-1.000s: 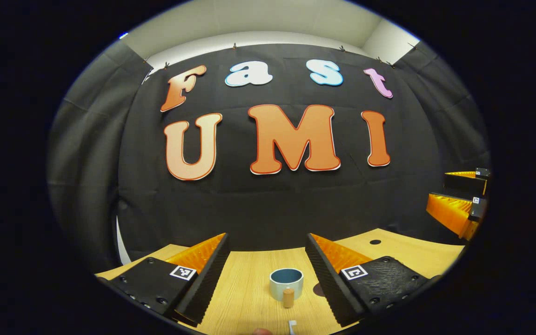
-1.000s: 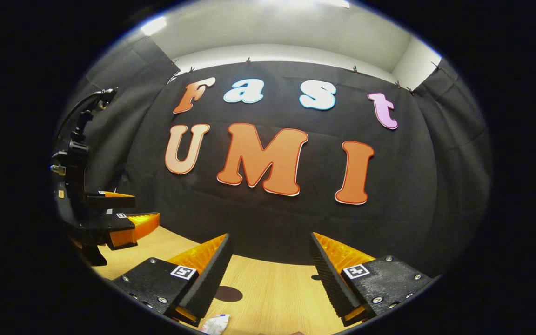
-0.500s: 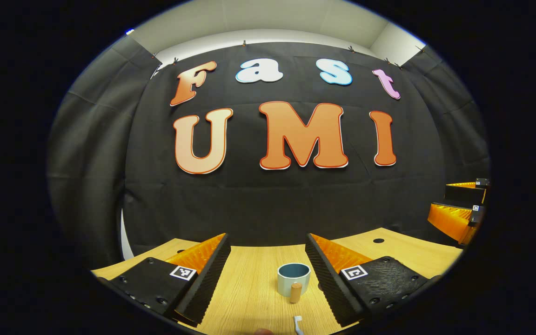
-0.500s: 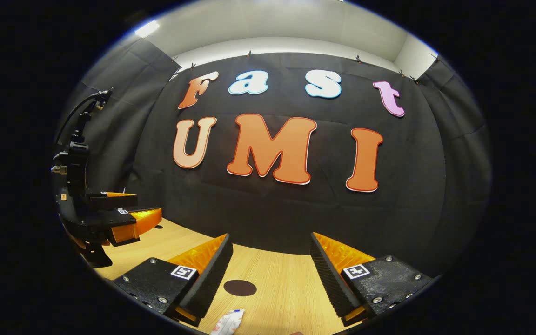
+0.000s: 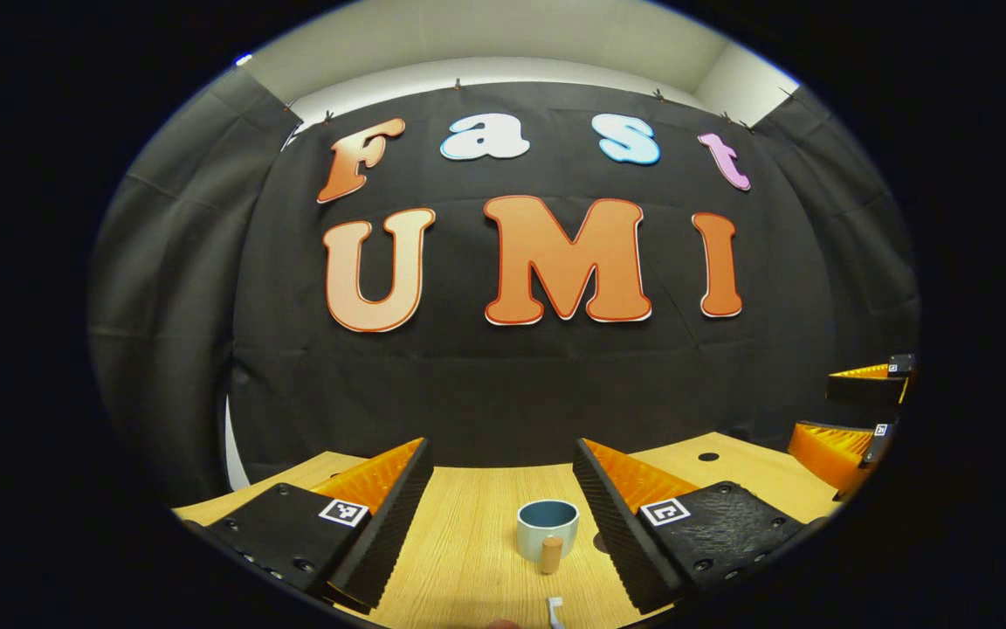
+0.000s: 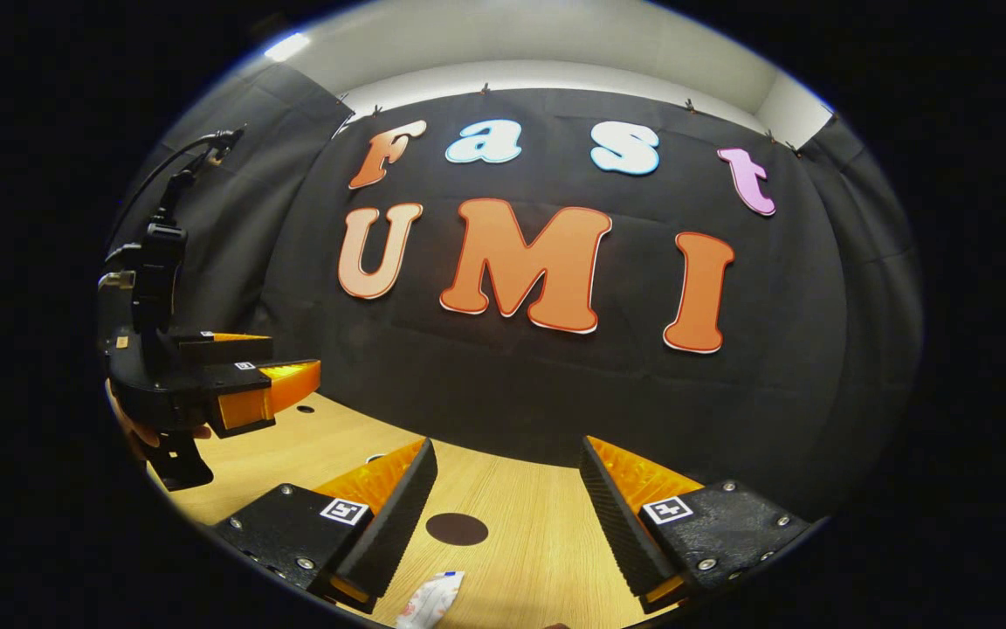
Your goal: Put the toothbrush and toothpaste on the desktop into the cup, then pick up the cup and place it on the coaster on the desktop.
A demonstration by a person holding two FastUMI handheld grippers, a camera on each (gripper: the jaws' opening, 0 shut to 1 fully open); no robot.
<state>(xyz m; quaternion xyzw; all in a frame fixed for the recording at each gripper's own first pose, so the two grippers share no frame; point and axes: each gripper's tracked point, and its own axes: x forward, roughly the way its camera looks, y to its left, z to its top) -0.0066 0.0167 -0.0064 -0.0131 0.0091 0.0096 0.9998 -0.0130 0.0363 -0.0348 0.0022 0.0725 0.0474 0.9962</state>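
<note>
A pale cup point(image 5: 547, 522) with a blue inside and a wooden handle stands on the wooden desktop point(image 5: 459, 559), just ahead of my left gripper point(image 5: 500, 476), which is open and holds nothing. The white toothbrush head point(image 5: 554, 610) pokes in at the bottom edge, nearer than the cup. In the right gripper view a round dark coaster point(image 6: 457, 528) lies on the desktop between the open fingers of my right gripper point(image 6: 507, 467). The white toothpaste tube point(image 6: 431, 601) lies nearer, at the bottom edge. Neither gripper touches anything.
The left gripper point(image 6: 245, 389), held by a hand point(image 6: 132, 424), hovers at the left of the right gripper view. The right gripper point(image 5: 852, 411) shows at the right edge of the left gripper view. A small hole point(image 5: 708, 456) marks the desktop's far right. Black cloth walls the back.
The right gripper's view has moved forward and dipped: coaster and toothpaste tube show more fully. The left gripper has shifted only slightly. Both grippers stay open.
</note>
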